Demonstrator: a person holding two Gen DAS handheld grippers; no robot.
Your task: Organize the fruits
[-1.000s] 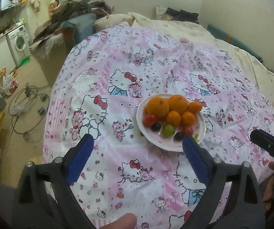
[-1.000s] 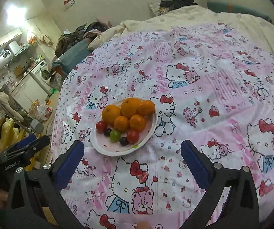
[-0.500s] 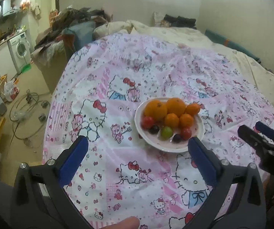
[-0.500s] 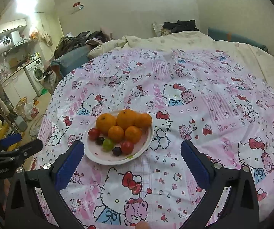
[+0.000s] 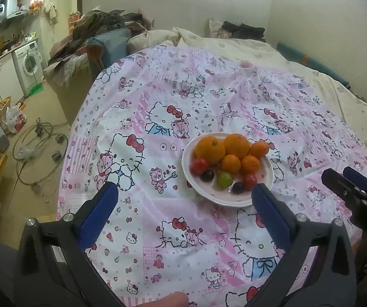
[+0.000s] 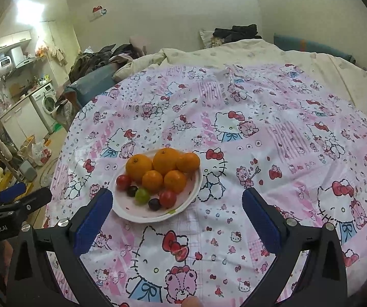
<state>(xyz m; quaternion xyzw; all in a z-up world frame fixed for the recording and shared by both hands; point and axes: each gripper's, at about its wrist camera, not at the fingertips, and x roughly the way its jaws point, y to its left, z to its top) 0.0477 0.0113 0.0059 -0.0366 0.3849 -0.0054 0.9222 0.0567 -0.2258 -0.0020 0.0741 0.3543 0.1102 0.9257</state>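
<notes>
1. The left gripper (image 5: 184, 197) stands wide apart with nothing between its blue pads, hovering above the bed just short of the plate (image 5: 266, 192).
2. The right gripper (image 6: 177, 199) is likewise spread wide and empty; in its own view its left pad sits just beside the plate's near rim.
3. All the fruit in view lies on the plate: five oranges (image 5: 210, 148) are bunched at the far side, and in front of them sit two red tomatoes (image 5: 199, 165), two dark grapes (image 5: 207, 175) and one green grape (image 5: 224, 179).
4. No fruit shows loose on the cover around the plate.
5. As a judgement, this fits two stages equally: the fruit has been gathered and grouped on the plate and the job is about finished, or the plate is the supply from which pieces are to be sorted elsewhere. No other bowl or tray is in view to settle it.
6. The plate rests on a pink cartoon-cat bed cover (image 5: 158, 97), which is soft and slightly wrinkled; beyond the plate lies a cream duvet (image 6: 234, 51).
7. Left of the plate and off the bed, the room holds a heap of clothes (image 5: 101, 23), a washing machine (image 5: 30, 64) and cables on the floor (image 5: 37, 143).
</notes>
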